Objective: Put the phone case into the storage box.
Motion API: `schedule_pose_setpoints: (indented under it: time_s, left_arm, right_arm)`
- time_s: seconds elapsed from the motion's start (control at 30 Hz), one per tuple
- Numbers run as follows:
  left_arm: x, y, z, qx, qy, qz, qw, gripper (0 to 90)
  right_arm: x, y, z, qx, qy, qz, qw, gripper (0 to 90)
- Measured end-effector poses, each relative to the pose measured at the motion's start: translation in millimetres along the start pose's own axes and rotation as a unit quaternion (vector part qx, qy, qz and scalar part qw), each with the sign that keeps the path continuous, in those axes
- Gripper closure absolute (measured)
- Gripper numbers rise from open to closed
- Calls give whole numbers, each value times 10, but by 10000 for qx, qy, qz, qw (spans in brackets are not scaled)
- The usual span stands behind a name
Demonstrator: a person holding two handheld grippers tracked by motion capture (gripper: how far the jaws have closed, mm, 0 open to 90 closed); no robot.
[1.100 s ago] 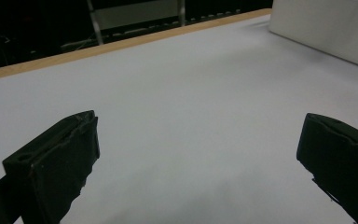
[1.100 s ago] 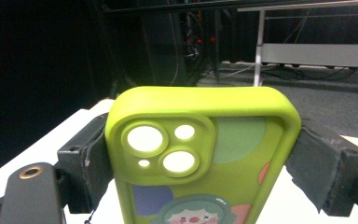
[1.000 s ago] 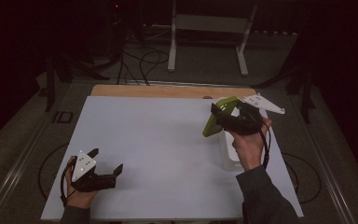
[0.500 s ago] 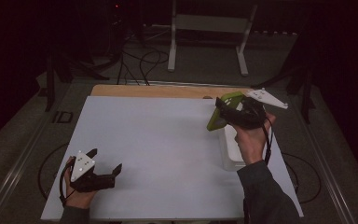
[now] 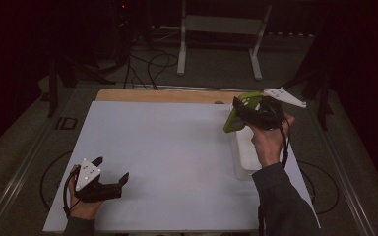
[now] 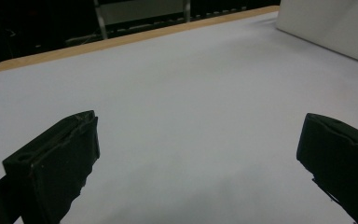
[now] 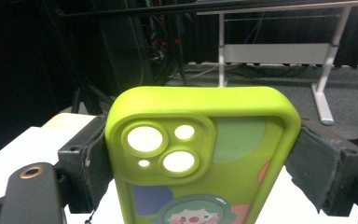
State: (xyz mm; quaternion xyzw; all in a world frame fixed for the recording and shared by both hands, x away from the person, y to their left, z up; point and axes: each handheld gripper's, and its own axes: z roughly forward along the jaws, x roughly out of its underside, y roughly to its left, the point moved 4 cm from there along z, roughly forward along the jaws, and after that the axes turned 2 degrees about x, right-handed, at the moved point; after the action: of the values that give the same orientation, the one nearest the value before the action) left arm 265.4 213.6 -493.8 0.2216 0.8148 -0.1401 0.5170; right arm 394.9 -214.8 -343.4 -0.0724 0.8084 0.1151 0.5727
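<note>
A lime-green phone case (image 5: 237, 114) (image 7: 200, 158) with camera cutouts and a cartoon print hangs in the air over the table's far right. My right gripper (image 5: 241, 112) (image 7: 200, 163) is shut on it, its two black jaws pressing the case's long sides. Down at the near left, my left gripper (image 5: 110, 171) (image 6: 198, 158) rests low over the white table sheet (image 5: 167, 157) with its jaws wide apart and nothing between them.
A white rectangular tray (image 5: 246, 152) lies on the table's right side, under the right hand; its wall (image 6: 326, 25) shows in the left gripper view. A wooden strip (image 5: 167, 96) runs along the far edge. Beyond it stand a white frame (image 5: 221, 29) and floor cables.
The right hand has carried the green case a little up and toward the far right. The left gripper has stayed where it was.
</note>
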Motion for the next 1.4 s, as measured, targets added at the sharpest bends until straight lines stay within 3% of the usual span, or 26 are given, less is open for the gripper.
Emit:
schedule_pose_setpoints:
  time_s: [1.4]
  left_arm:
    - [8, 38, -13, -47, -12, -72, 10000, 0]
  right_arm:
    - [-220, -309, 311, 765, 236, -22, 9968, 160]
